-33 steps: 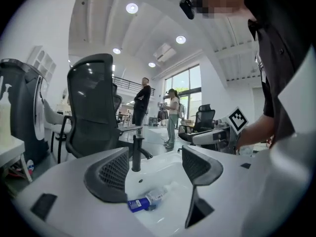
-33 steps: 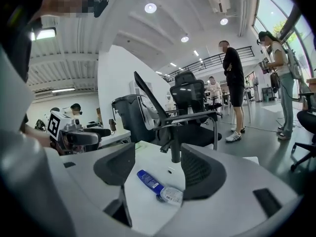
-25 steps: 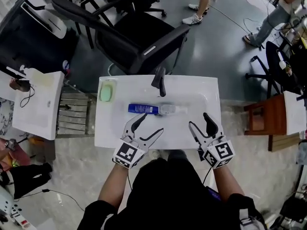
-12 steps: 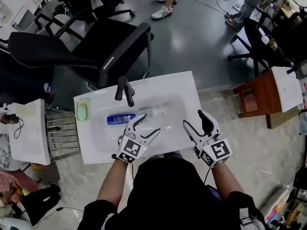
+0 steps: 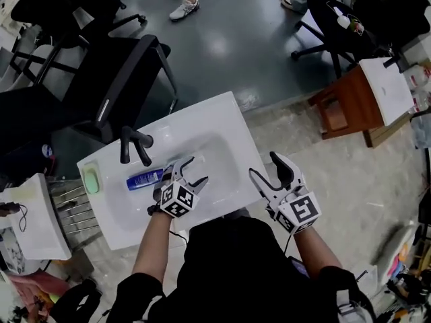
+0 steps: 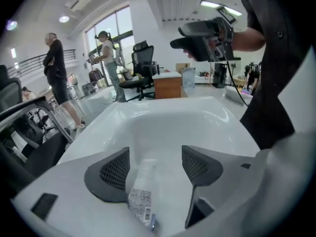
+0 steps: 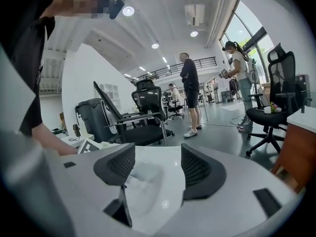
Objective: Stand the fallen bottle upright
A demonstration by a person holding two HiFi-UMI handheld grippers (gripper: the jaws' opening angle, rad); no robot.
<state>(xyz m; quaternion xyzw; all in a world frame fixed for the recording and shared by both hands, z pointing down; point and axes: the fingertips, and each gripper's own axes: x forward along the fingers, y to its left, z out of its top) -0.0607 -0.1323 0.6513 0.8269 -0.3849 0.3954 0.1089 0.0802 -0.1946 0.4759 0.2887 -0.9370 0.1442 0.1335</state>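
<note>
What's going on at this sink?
A person works over a white sink with a gripper in each hand. The bottle lies on its side in the basin, not yet upright. The left gripper is down over its clear end, jaws apart on either side, not closed. The right gripper hangs open and empty at the sink's right end.

Operator wears a black short-sleeved shirt (image 5: 236, 268). The left gripper (image 5: 193, 170) and right gripper (image 5: 264, 166) have white shells and dark grey mesh-textured pads (image 6: 114, 172). Each carries a cube (image 5: 298, 212) with black-and-white square markers. A thin black cable (image 5: 288, 246) runs below the right one.
</note>
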